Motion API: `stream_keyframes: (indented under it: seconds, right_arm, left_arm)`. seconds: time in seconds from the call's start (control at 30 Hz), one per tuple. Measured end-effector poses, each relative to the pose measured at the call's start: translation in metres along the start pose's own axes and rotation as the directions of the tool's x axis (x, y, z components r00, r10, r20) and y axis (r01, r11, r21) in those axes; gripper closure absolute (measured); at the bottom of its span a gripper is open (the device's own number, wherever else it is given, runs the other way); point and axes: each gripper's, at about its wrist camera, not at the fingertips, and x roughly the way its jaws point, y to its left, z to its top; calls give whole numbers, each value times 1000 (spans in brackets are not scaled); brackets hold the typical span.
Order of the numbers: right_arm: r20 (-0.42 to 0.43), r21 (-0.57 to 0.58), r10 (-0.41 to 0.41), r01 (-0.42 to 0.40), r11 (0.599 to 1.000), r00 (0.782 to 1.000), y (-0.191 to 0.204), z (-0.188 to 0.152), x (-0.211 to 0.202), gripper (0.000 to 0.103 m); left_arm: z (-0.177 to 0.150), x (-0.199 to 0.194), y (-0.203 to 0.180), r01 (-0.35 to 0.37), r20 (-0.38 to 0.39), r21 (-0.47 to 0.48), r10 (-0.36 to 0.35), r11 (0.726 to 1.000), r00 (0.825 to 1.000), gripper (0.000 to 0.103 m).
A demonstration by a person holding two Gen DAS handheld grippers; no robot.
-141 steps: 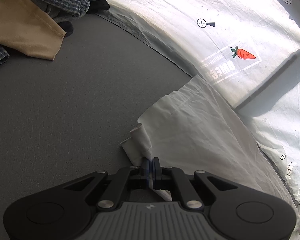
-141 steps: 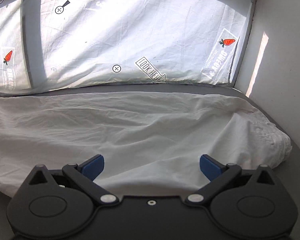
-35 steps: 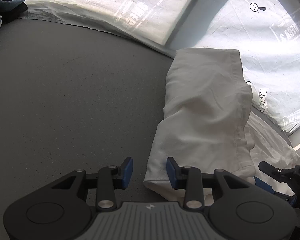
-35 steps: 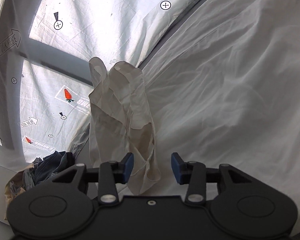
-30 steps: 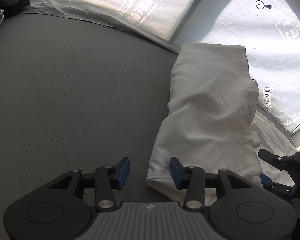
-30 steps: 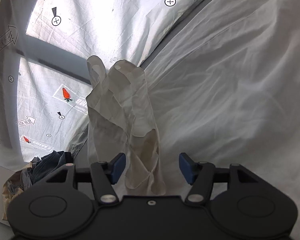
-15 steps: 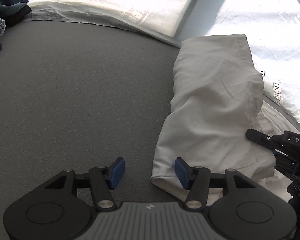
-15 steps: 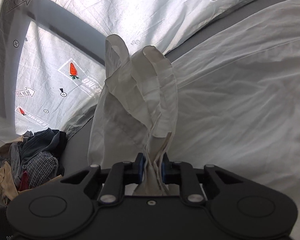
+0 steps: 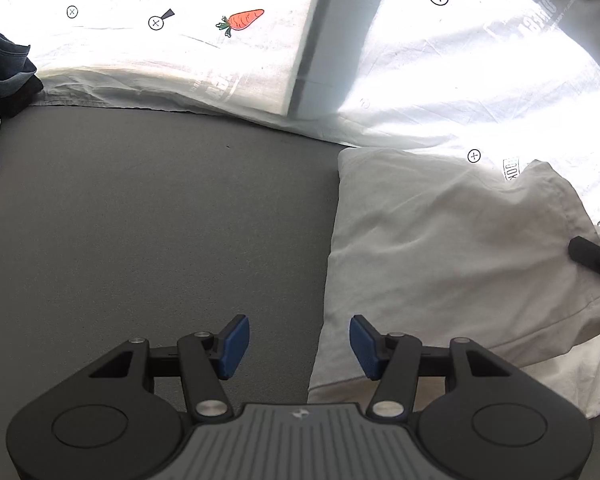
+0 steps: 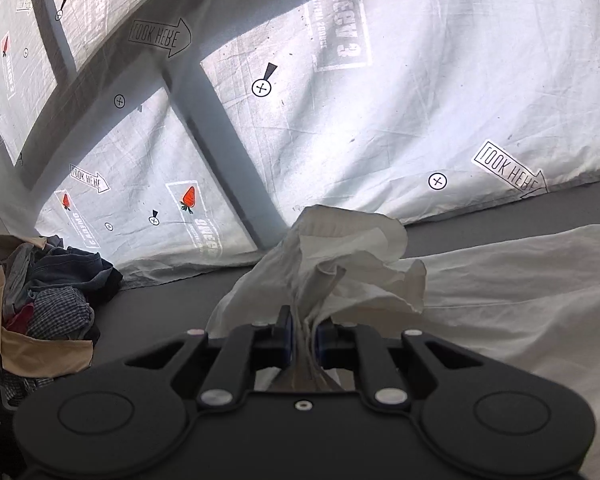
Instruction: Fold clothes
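While the left gripper (image 9: 298,344) hovers with its blue pads spread apart over the near edge of the folded white garment (image 9: 440,264), the right gripper (image 10: 302,338) is clamped tight on a bunched corner of that cloth, which lies on the grey table (image 9: 140,220) below the printed sheet (image 9: 220,60), well apart from a heap of clothes (image 10: 40,292).

right tongs (image 10: 303,338) clamped on bunched white garment (image 10: 352,256), clothes pile (image 10: 40,288) at left, printed sheet (image 10: 380,100) behind
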Motion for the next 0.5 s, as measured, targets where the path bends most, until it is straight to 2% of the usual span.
stream_keyframes:
  seconds: [0.1, 0.2, 0.3, 0.37, 0.5]
  right_arm:
    - [-39, 120, -26, 31, 992, 999, -37, -19, -15, 91]
    - [-135, 280, -31, 69, 958, 990, -72, -50, -15, 89]
    - [-202, 371, -21, 97, 924, 979, -91, -78, -13, 81]
    - [-198, 386, -17, 94, 918, 980, -95, -83, -16, 68]
    - [-143, 419, -21, 80, 905, 989, -103, -77, -26, 56]
  left_arm:
    - [-16, 0, -11, -12, -29, 9, 12, 1000, 999, 46]
    - [-33, 5, -21, -40, -66, 49, 43, 998, 997, 46]
    - [-45, 13, -24, -76, -109, 74, 83, 994, 991, 46]
    - [-47, 16, -21, -91, -124, 64, 99, 994, 987, 46]
    - [-38, 14, -21, -102, -117, 59, 109, 993, 987, 46]
